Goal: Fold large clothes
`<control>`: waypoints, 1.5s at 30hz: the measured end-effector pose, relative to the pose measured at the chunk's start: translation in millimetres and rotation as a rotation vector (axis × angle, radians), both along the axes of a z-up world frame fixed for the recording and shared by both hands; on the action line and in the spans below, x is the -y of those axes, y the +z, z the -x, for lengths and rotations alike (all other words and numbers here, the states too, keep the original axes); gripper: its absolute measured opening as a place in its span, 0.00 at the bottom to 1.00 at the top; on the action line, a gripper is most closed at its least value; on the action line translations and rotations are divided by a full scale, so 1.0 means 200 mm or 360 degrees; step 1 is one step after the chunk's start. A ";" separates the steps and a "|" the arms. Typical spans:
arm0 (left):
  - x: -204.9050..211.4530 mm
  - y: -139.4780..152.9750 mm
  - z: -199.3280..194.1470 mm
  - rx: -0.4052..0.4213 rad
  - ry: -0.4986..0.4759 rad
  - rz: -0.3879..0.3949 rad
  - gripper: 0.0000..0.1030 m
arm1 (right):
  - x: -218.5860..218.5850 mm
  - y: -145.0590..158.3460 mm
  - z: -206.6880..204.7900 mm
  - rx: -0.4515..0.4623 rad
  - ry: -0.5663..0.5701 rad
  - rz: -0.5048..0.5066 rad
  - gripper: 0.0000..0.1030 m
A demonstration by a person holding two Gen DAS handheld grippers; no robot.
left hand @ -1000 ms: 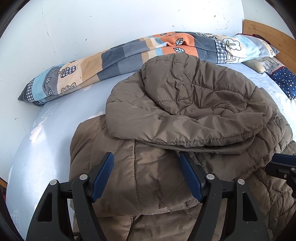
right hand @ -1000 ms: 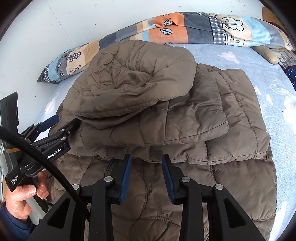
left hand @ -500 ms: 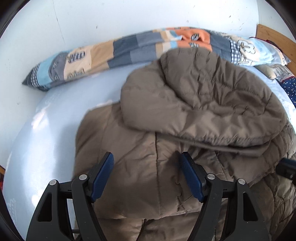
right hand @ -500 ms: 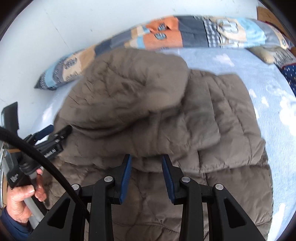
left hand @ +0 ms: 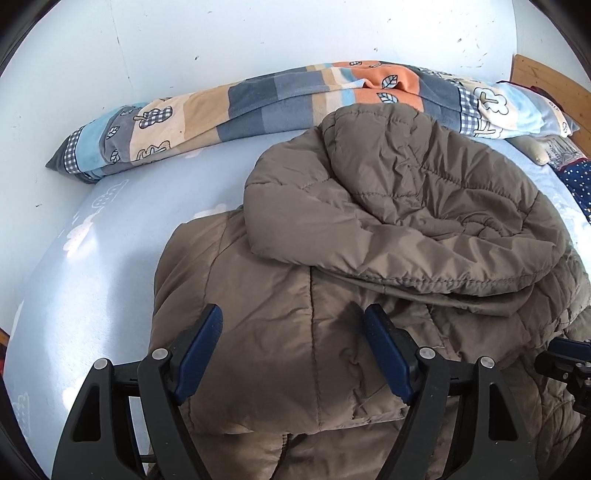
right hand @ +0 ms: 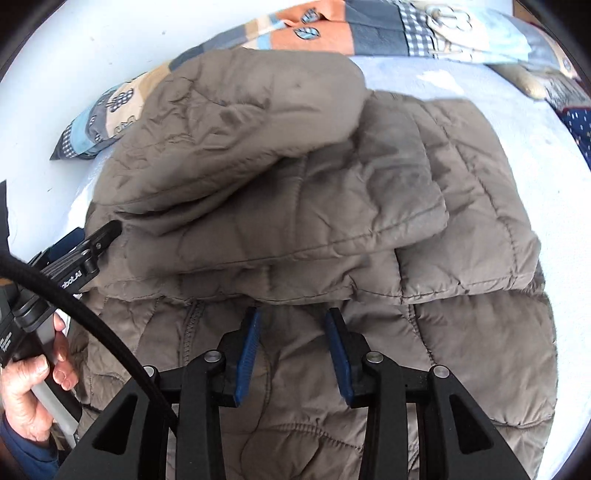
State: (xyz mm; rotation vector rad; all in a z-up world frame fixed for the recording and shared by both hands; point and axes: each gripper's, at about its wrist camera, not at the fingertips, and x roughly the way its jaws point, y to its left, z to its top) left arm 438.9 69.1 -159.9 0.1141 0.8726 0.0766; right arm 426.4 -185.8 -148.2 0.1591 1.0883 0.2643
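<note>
Grippers: two. Left gripper point(left hand: 293, 341) gapes wide, holding nothing; right gripper point(right hand: 291, 345) stands partly open, also empty. Both hover over one jacket point(right hand: 332, 206), brown, quilted, folded in layers, hood on top, lying on one bed point(left hand: 110, 258). One patchwork quilt point(left hand: 258, 99) lies far.

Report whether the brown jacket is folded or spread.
Partly folded: the quilted brown jacket lies in stacked layers, hood flipped on top.

White wall point(left hand: 258, 33), pale-blue bed sheet point(left hand: 92, 266), perhaps a wooden headboard point(left hand: 546, 85).
</note>
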 end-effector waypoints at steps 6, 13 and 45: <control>0.02 -0.02 0.01 -0.0009 -0.0024 -0.0034 0.76 | -0.03 -0.03 0.03 -0.0033 0.0027 0.0035 0.43; 0.03 0.02 0.03 0.0001 -0.0014 -0.0001 0.76 | -0.05 0.02 0.04 -0.0018 0.0053 0.0019 0.44; 0.17 0.03 1.32 -0.0027 -0.0123 0.0004 0.77 | 0.26 0.12 1.09 0.0129 -0.0043 -0.0096 0.44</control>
